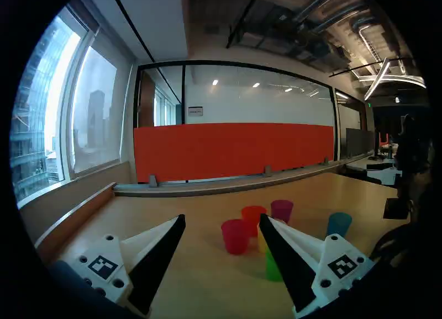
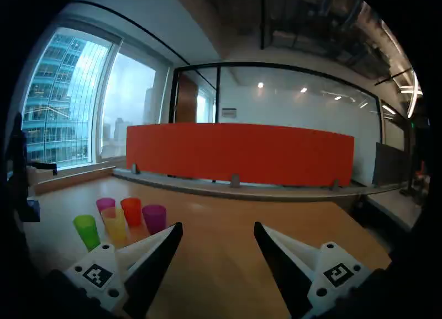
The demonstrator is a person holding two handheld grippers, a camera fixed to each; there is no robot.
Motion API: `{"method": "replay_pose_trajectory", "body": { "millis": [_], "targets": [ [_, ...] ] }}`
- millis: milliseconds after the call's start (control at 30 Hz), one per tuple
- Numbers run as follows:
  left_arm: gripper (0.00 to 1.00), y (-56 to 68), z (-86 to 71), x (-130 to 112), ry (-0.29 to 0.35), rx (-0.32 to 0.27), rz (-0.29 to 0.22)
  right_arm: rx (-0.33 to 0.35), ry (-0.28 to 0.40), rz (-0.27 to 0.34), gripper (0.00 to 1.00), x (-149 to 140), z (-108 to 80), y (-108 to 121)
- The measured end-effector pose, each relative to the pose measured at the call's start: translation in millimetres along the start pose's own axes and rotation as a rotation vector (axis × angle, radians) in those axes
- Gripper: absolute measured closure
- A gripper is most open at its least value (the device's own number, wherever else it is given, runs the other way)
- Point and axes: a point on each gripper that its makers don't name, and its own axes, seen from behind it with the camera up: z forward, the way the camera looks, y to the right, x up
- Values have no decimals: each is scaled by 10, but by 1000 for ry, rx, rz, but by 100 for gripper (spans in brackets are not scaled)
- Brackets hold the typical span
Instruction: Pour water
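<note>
Both grippers' jaws spread, empty. Left gripper [image 1: 221,219] — cups [image 1: 236,236] just beyond its tips, middle of tabletop [image 1: 210,275]. Right gripper [image 2: 217,226] — open wood ahead to the far edge, cups off its left finger.

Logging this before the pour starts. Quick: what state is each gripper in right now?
Left gripper: open, nothing between its fingers.
Right gripper: open, nothing between its fingers.

cups [image 1: 235,236]: 6 | left gripper [image 1: 221,221]: 1 | right gripper [image 2: 217,226]: 1
</note>
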Motion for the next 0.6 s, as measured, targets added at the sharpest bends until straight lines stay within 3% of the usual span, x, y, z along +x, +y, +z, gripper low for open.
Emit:
{"method": "replay_pose_trajectory", "body": {
  "millis": [300, 600],
  "targets": [
    [0, -94, 5, 142, 64, 73, 16, -124, 95, 28, 0, 198, -100, 243],
    [0, -161, 32, 311, 120, 108, -39, -179, 148, 61, 0, 346, -206, 377]
  ]
}}
